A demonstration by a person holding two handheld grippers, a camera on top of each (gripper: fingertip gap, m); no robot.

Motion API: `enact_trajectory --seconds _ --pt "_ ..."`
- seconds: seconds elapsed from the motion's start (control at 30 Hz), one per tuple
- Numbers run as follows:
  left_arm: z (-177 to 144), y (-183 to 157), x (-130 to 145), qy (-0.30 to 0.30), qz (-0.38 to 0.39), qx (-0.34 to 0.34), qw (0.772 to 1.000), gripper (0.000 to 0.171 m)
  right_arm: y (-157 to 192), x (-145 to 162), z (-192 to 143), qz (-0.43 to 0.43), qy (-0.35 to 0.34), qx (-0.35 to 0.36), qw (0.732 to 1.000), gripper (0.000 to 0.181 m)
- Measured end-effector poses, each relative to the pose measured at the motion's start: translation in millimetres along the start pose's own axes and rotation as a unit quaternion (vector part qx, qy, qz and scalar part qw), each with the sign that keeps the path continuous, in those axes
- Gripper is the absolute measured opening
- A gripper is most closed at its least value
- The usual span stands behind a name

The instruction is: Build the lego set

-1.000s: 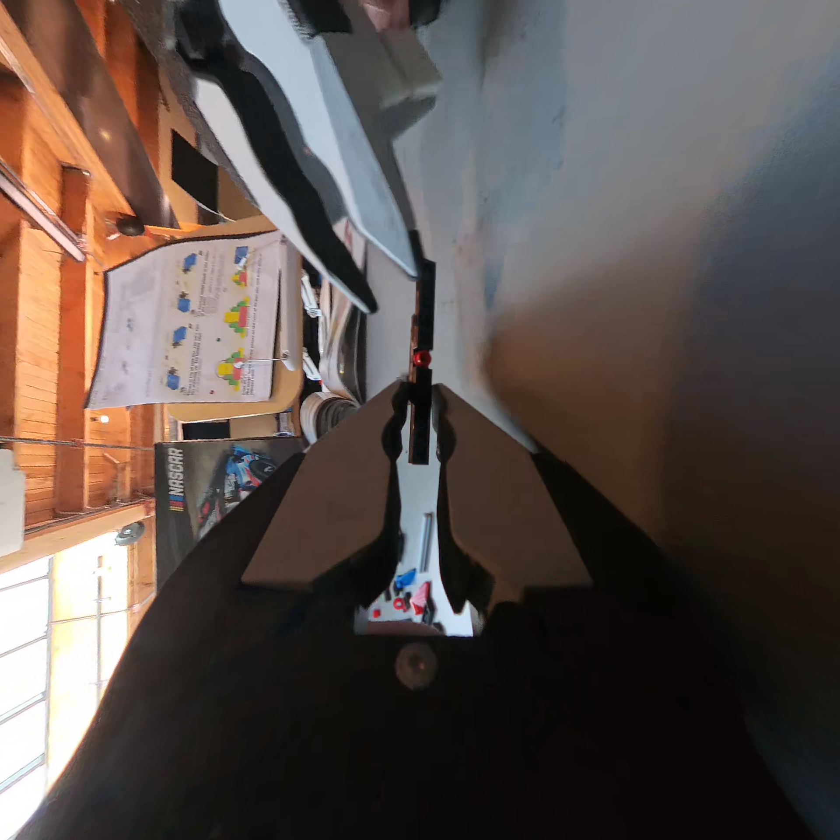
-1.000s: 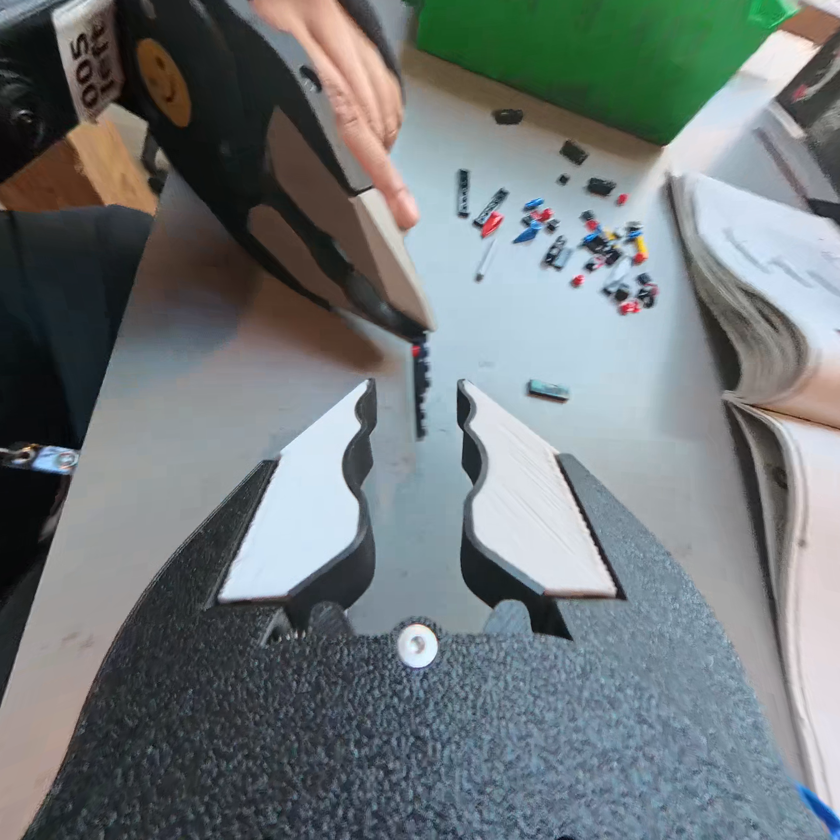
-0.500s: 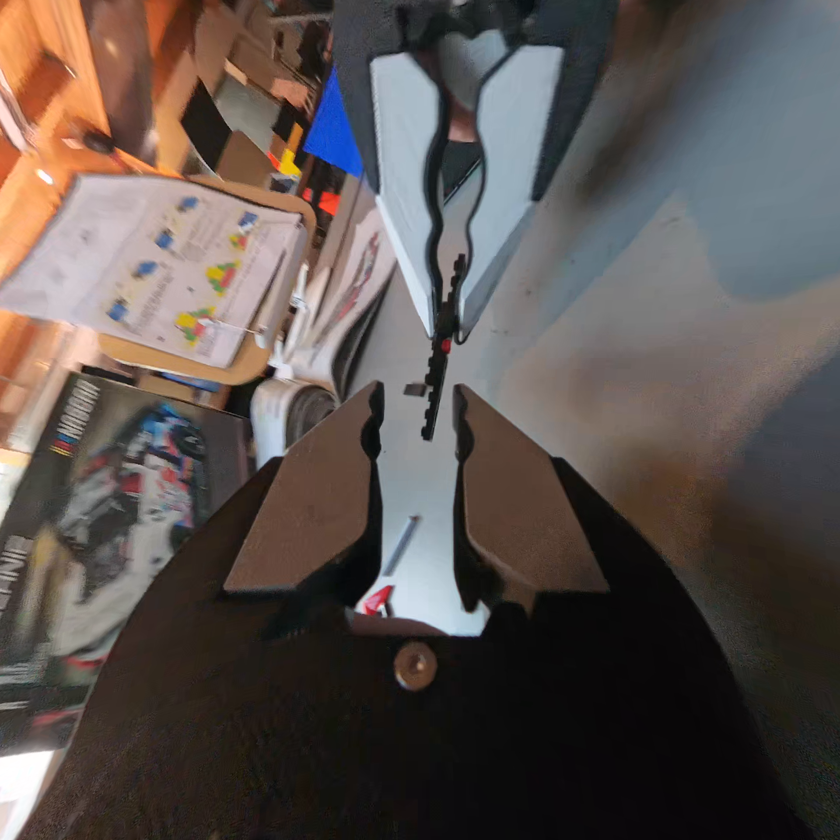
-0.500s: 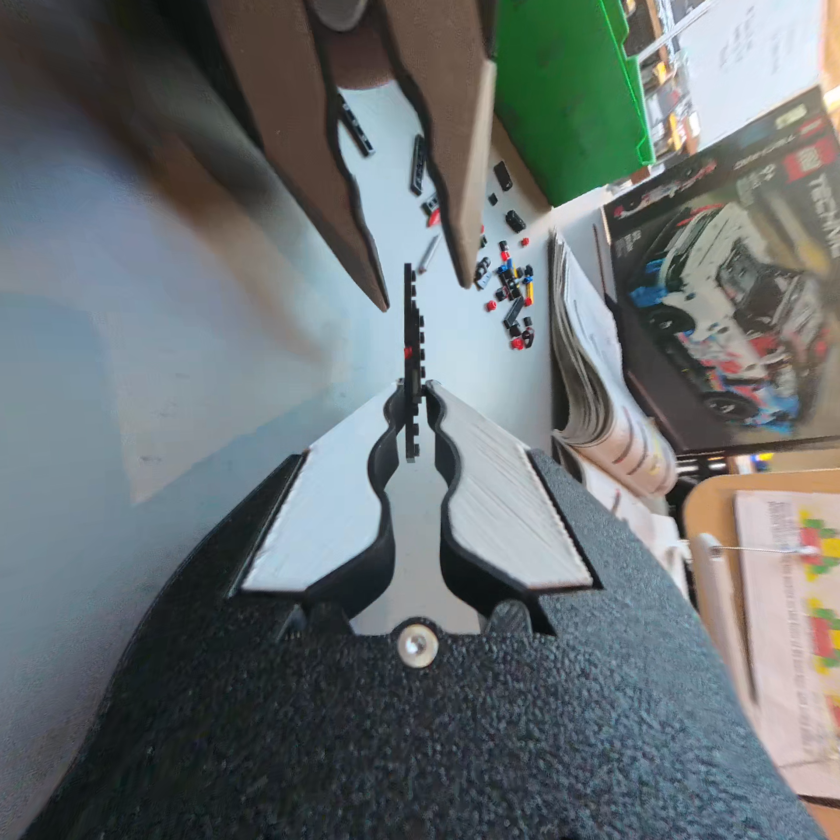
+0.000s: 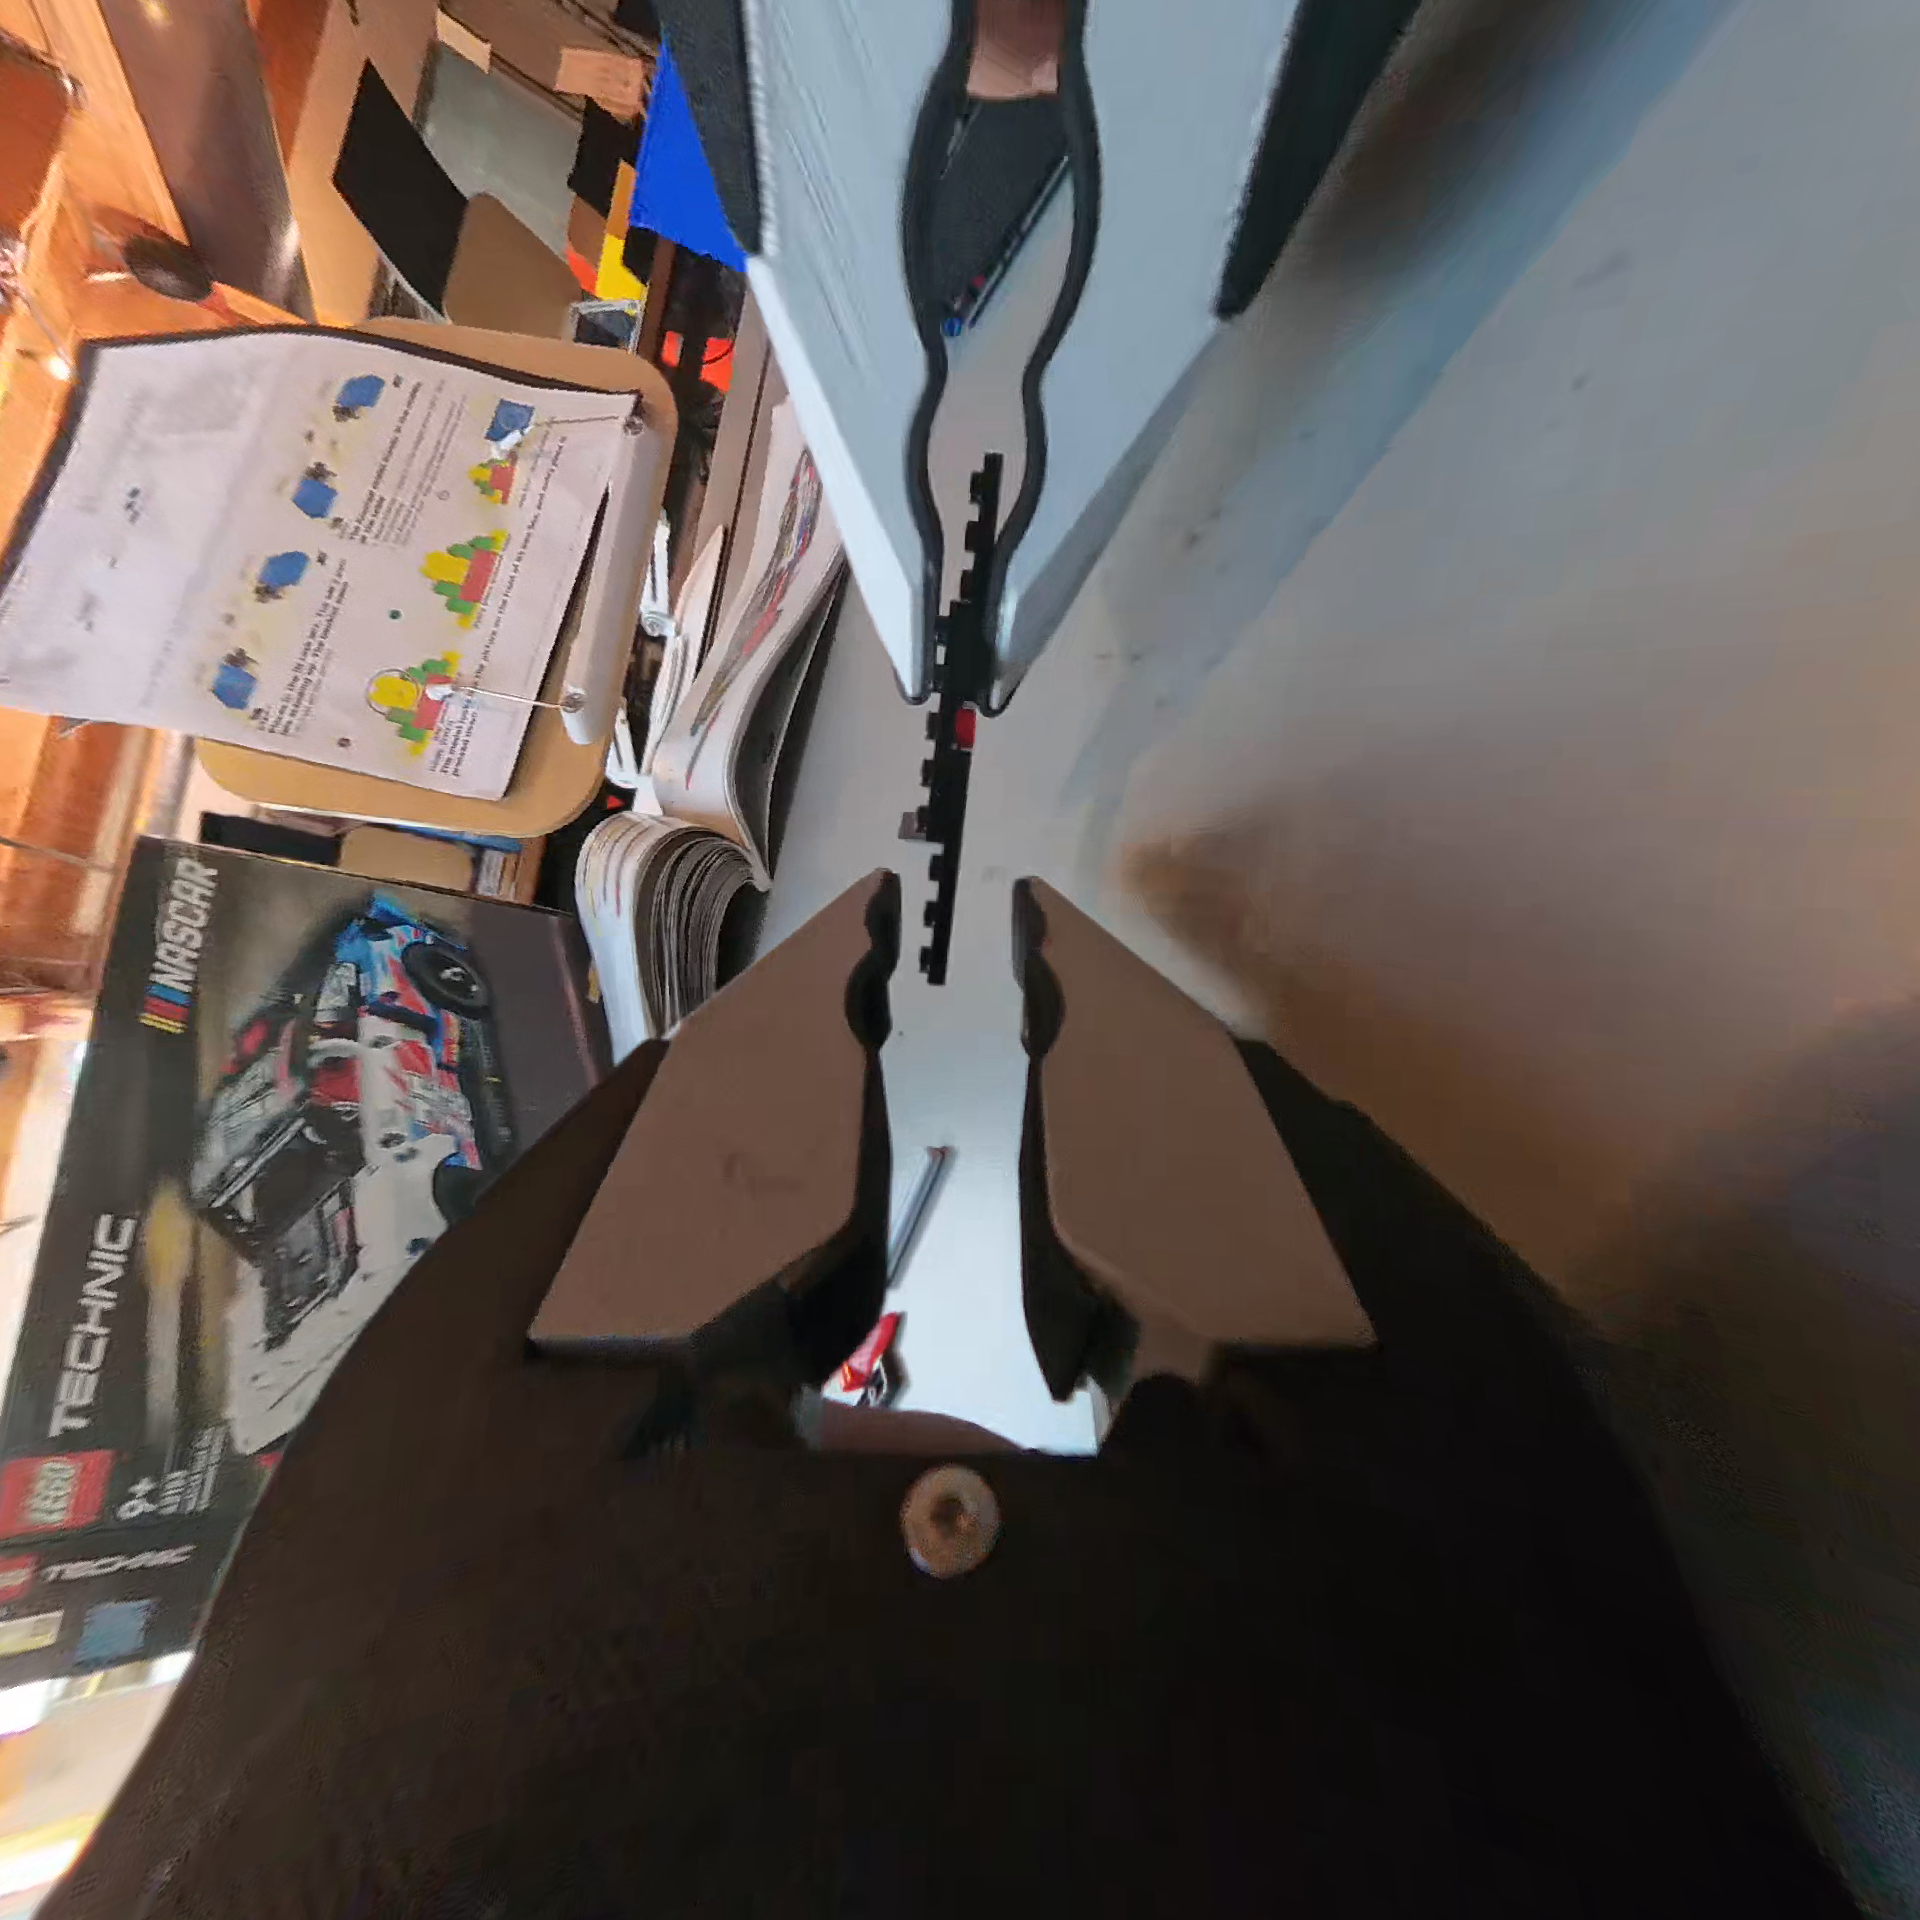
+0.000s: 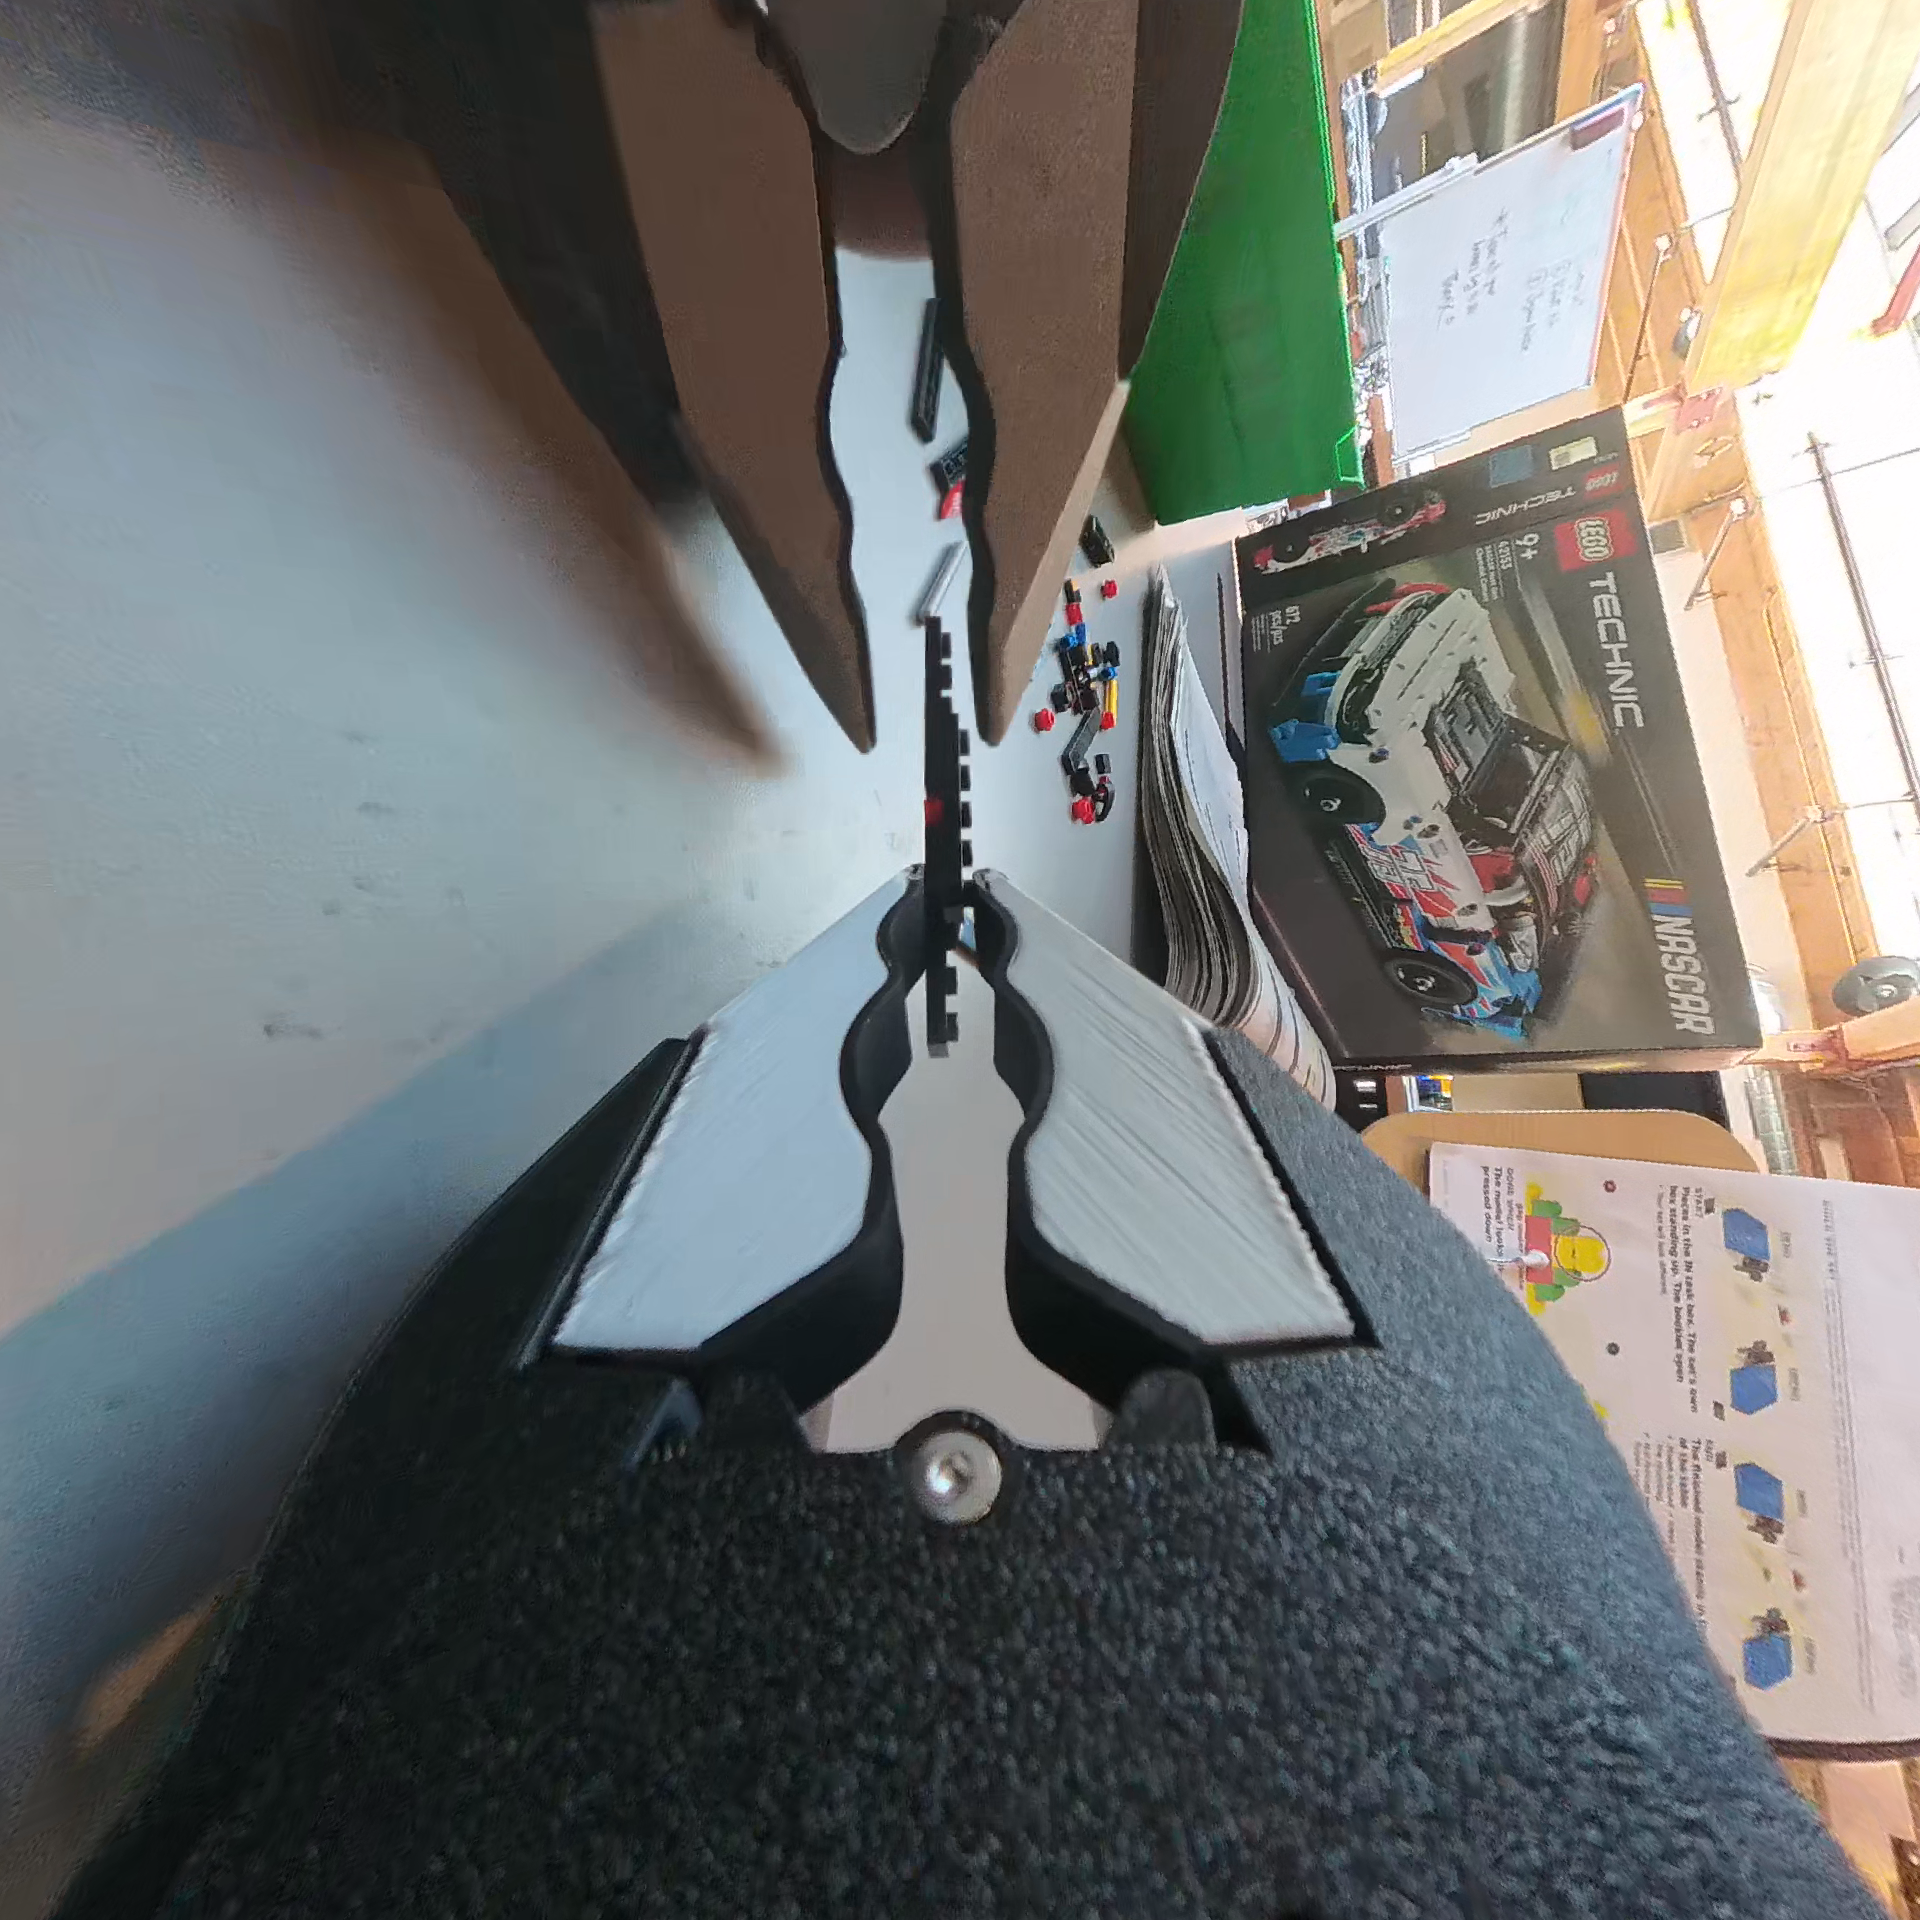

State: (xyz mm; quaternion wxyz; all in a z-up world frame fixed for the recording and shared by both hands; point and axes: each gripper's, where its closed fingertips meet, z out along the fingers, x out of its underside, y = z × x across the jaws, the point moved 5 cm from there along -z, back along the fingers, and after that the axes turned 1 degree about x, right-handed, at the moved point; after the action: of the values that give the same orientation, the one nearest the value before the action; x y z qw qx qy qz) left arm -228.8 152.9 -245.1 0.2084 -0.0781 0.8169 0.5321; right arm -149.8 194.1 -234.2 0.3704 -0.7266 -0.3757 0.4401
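A long black studded beam (image 6: 948, 748) with a red pin (image 6: 932, 808) on its side is held in the air above the grey table (image 6: 312, 831). My right gripper (image 6: 945, 883), with white pads, is shut on one end of it. My left gripper (image 5: 951, 899), with brown pads, is open. The beam's (image 5: 951, 790) other end lies between its fingertips, with a gap on each side. The two grippers face each other tip to tip. The right gripper (image 5: 961, 686) shows at the top of the left wrist view, and the left gripper (image 6: 925, 732) at the top of the right wrist view.
Several small loose pieces (image 6: 1086, 707) lie on the table beside an open booklet (image 6: 1195, 831). A set box (image 6: 1486, 748), a green bin (image 6: 1236, 312) and a clipboard with a sheet (image 6: 1714, 1403) stand beyond. A grey axle (image 5: 914, 1205) and a red piece (image 5: 868, 1361) lie under my left gripper. My left and right fingertips are right by each other.
The beam has passed from my left gripper to my right. The left opened and stays around the free end; the right closed on the other end. Both grippers rolled sideways.
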Motion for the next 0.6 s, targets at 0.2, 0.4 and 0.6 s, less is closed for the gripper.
enact_trajectory --seconds 0.2,0.4,0.6 --pt "-1.0 4.6 1.1 0.001 0.029 -0.023 0.999 0.003 -2.2 0.6 1.0 0.011 -0.008 -0.003 1.000 0.008" --pt "1.7 3.1 -1.6 0.010 0.068 -0.040 0.997 0.002 -4.2 6.2 1.0 0.035 -0.009 -0.015 0.999 0.008" --pt "1.7 6.7 -4.1 -0.001 0.059 -0.052 0.997 0.003 -6.2 6.5 -2.2 0.039 -0.017 -0.012 0.999 0.007"
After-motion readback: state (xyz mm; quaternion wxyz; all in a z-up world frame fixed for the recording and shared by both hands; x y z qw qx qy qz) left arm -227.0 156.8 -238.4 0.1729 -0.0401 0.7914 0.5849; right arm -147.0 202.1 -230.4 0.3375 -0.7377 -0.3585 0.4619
